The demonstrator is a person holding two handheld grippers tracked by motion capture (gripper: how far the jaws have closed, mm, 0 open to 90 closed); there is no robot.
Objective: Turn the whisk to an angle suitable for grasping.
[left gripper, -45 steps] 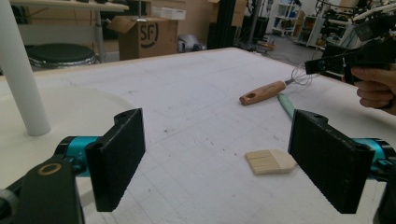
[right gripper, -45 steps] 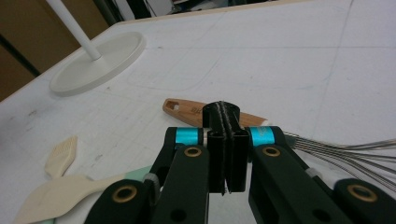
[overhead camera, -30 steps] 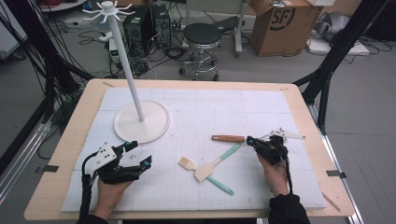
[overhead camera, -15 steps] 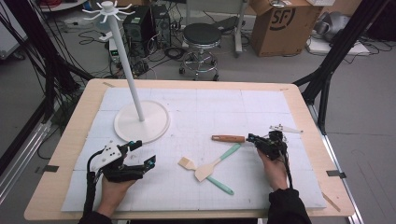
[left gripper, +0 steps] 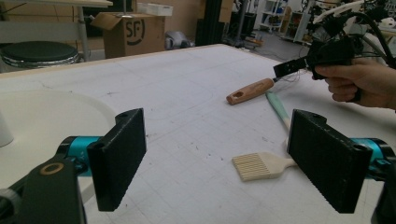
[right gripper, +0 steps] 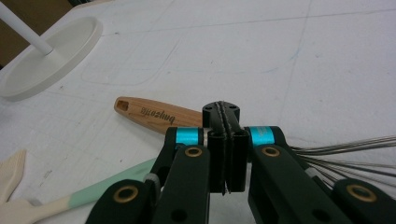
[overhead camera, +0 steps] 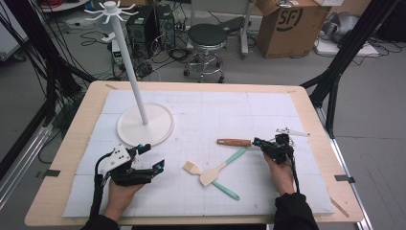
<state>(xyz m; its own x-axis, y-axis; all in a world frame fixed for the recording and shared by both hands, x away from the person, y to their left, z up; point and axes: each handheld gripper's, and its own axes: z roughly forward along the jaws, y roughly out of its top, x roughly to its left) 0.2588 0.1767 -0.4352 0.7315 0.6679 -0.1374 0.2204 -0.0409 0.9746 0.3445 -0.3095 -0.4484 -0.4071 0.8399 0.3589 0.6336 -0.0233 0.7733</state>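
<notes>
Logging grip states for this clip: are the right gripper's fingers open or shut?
Shut. In the right gripper view the right gripper has its fingers pressed flat together, just above the whisk's wooden handle.

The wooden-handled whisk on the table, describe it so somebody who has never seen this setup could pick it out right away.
Start at the white stand on the white mat, then look across to the right gripper. The whisk lies just off its shut jaws, handle pointing toward the stand, wires spread beside the gripper. Its plain brown wooden handle sets it apart from the mint-handled spatula and the pale brush nearby.
</notes>
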